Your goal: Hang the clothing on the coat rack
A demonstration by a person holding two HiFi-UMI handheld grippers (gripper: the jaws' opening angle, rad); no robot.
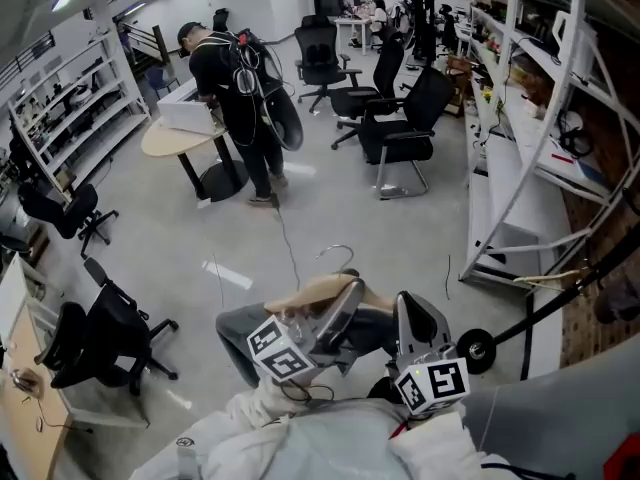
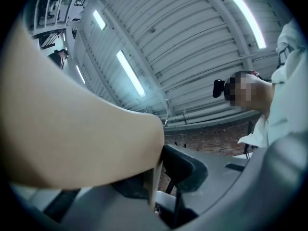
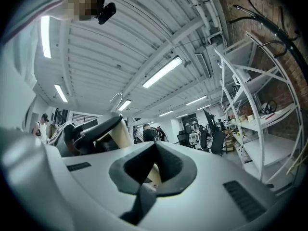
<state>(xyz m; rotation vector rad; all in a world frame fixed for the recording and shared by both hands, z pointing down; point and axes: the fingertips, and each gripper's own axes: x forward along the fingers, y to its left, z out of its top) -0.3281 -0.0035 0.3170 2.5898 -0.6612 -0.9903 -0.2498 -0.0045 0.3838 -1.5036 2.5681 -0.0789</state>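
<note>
The beige wooden hanger (image 1: 320, 290) (image 2: 72, 129) (image 3: 119, 134) is held up in the air in front of the person, low in the head view. Its thin silver wire hook (image 1: 338, 253) (image 3: 115, 100) curls upward, and a limp grey garment (image 1: 240, 330) droops from its left arm. The left tongs (image 1: 350, 292) (image 2: 163, 172) clamp the smooth, rounded wood near its middle, with dark pads against it. The right tongs (image 1: 415, 308) (image 3: 154, 170) stand just beside them, drawn narrow, and a sliver of the same beige wood sits in the notch of their dark pads (a grip on the hanger's other end, as far as that view shows).

Below lies a pale grey floor (image 1: 380, 238), glossy enough to catch the lamps. A cluster of black mesh office chairs (image 1: 400, 128) stands well beyond. Near them a person in black (image 1: 240, 98) bends over a round tan-topped desk (image 1: 175, 138). White metal shelving (image 1: 520, 118) (image 3: 250, 85) runs along the right side against a red brick wall (image 1: 590, 218). A black pole (image 1: 570, 288) slants across in front of it. Overhead is a white ribbed ceiling (image 2: 192, 37) with long tube lights (image 2: 130, 73).
</note>
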